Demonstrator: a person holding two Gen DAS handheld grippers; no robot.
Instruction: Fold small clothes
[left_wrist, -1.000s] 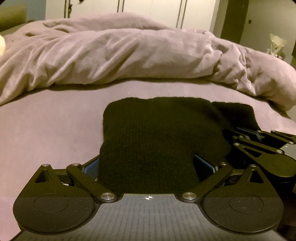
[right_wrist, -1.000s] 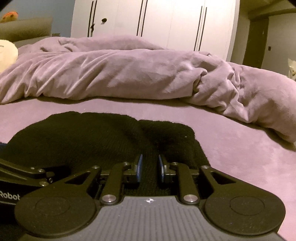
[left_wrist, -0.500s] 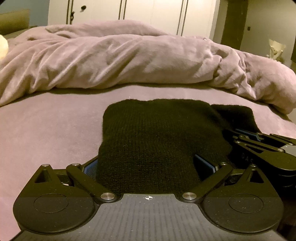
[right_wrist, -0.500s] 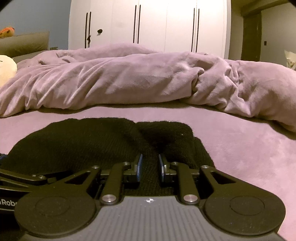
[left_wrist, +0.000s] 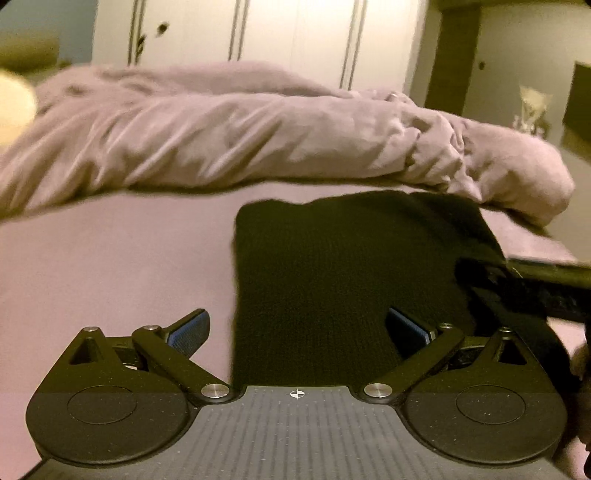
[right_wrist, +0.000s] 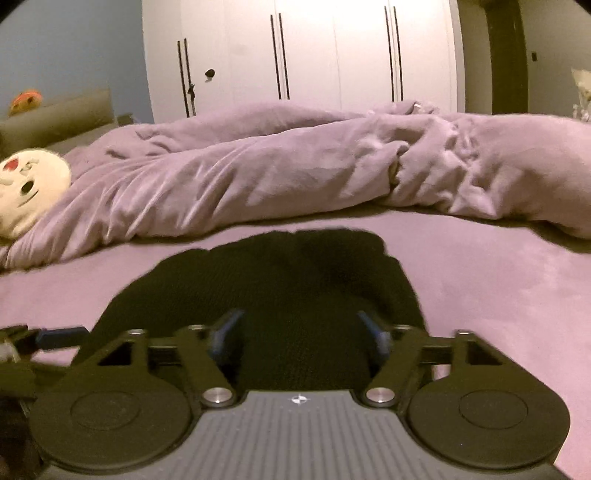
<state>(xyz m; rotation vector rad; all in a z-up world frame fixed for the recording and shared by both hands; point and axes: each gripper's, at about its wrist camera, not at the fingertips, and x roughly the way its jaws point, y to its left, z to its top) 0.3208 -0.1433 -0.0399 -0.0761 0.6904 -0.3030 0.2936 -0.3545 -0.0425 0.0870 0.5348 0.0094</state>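
The step in hand looks like letting go of a finished fold, and doing it well means drawing both tools straight back and slightly up, so that no pad drags the knit and spoils the layers.

Nearest, the left gripper (left_wrist: 295, 328) stands with its jaws spread wide: its left pad is over the bare sheet and the right pad over the cloth, neither pressing it. The right gripper (right_wrist: 301, 332) has its jaws opening at this moment; the fabric lies between the blue pads but seems released, not pinched.

Just beyond, the black knitted garment (left_wrist: 343, 266) lies flat on the bed (left_wrist: 110, 258), folded into a compact, roughly squared shape.

Farther off, a rumpled mauve duvet (right_wrist: 295, 173) stretches across the bed, well apart from the garment.
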